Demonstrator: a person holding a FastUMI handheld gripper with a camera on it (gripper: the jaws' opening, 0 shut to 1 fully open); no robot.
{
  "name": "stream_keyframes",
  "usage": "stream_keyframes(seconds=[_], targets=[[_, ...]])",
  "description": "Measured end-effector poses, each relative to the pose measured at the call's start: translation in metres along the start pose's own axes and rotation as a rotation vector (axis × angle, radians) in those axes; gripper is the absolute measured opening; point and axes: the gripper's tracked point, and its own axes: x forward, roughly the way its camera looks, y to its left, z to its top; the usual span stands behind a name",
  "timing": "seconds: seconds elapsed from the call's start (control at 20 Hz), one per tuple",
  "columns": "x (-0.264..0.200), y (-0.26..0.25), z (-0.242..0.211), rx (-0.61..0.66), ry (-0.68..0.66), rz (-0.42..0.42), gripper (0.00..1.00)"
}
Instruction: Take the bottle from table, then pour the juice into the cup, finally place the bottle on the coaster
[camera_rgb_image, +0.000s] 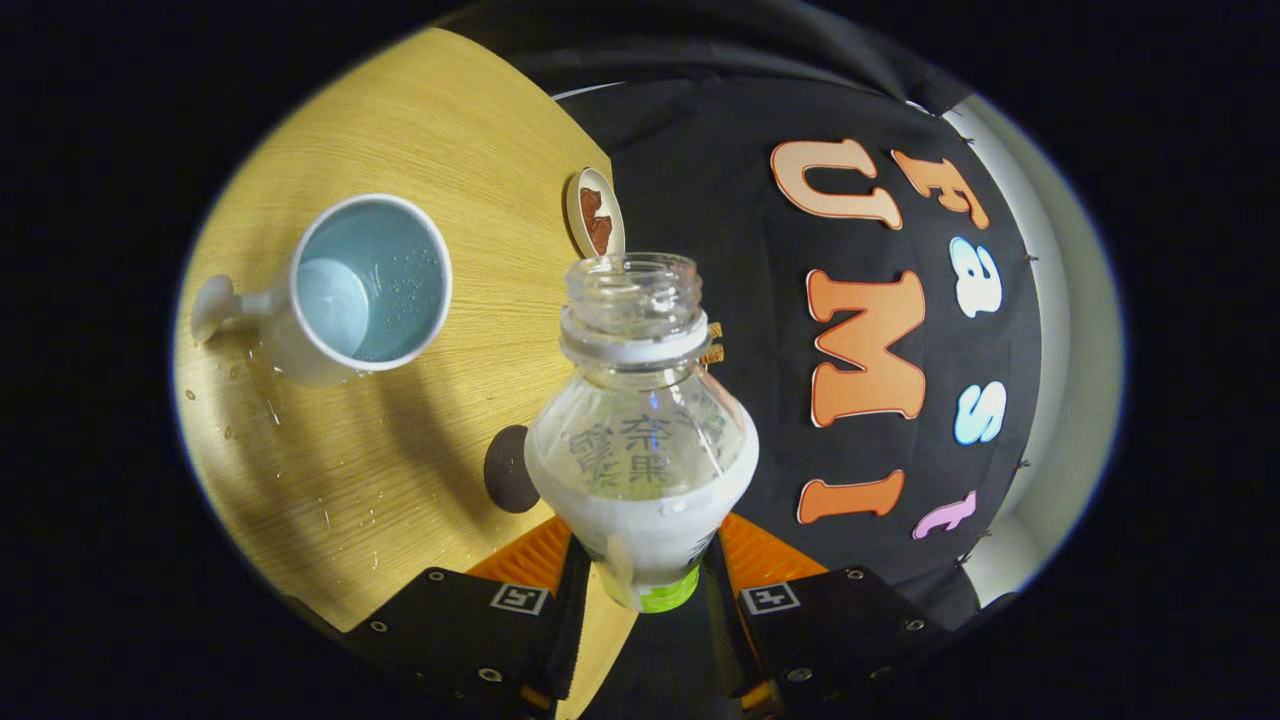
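My gripper (640, 565) is shut on a clear plastic bottle (640, 420), both fingers pressing on its white-labelled body. The bottle has no cap and its open mouth points away from me, raised above the wooden table (420, 440). The whole view is rolled, so the table slopes off to the left. A white mug (365, 285) with a pale blue inside stands on the table, left of the bottle's neck and apart from it, its handle turned away from the bottle. A round coaster (596, 213) with a brown picture lies at the table's far edge, just beyond the bottle's mouth.
A dark round disc (508, 470) lies on the table just left of the bottle's body. Small water drops dot the wood around the mug and towards me. The table's edge runs close behind the bottle, with the booth's black cloth wall (740, 260) beyond it.
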Motion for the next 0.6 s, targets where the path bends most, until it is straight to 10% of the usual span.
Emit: stream_keyframes(seconds=[0.6], targets=[[-0.006,0.000,0.013,-0.121,-0.039,0.004,0.56]])
